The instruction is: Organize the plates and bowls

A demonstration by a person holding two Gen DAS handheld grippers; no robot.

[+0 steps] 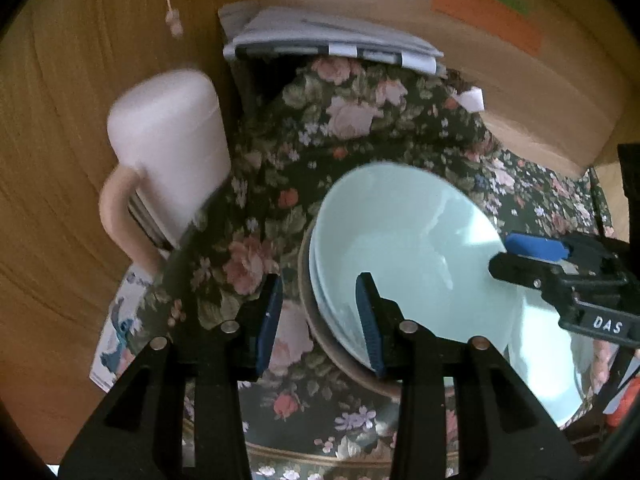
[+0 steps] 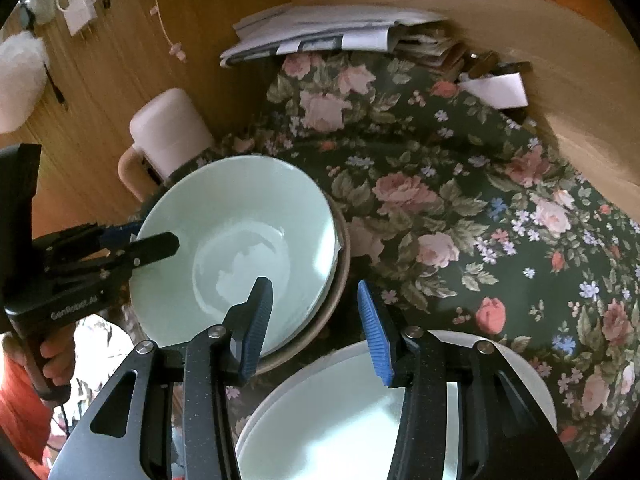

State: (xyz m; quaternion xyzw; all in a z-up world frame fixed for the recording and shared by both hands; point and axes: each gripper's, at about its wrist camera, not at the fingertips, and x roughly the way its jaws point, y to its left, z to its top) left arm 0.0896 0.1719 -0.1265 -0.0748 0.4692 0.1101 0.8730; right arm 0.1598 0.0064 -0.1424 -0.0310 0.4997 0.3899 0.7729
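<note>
A stack of pale green bowls (image 1: 404,240) (image 2: 236,240) sits nested in a brown-rimmed bowl (image 1: 340,354) (image 2: 320,320) on the floral cloth. My left gripper (image 1: 320,320) (image 2: 148,238) straddles the stack's left rim, one blue pad outside and one inside. The pads stand apart from the rim, so it is open. My right gripper (image 2: 316,322) (image 1: 502,254) straddles the opposite rim the same way, open, with a gap on each side. A pale plate stack (image 2: 344,420) (image 1: 548,360) lies just in front of the bowls, under the right gripper.
A pinkish-white mug (image 1: 168,148) (image 2: 168,132) with a handle stands close behind the bowls by the wooden wall. Folded papers (image 1: 332,36) (image 2: 320,28) lie at the back, and a cardboard box (image 1: 540,92) sits to the right. The floral cloth (image 2: 460,200) stretches right. A person's hand (image 2: 56,356) holds the left gripper.
</note>
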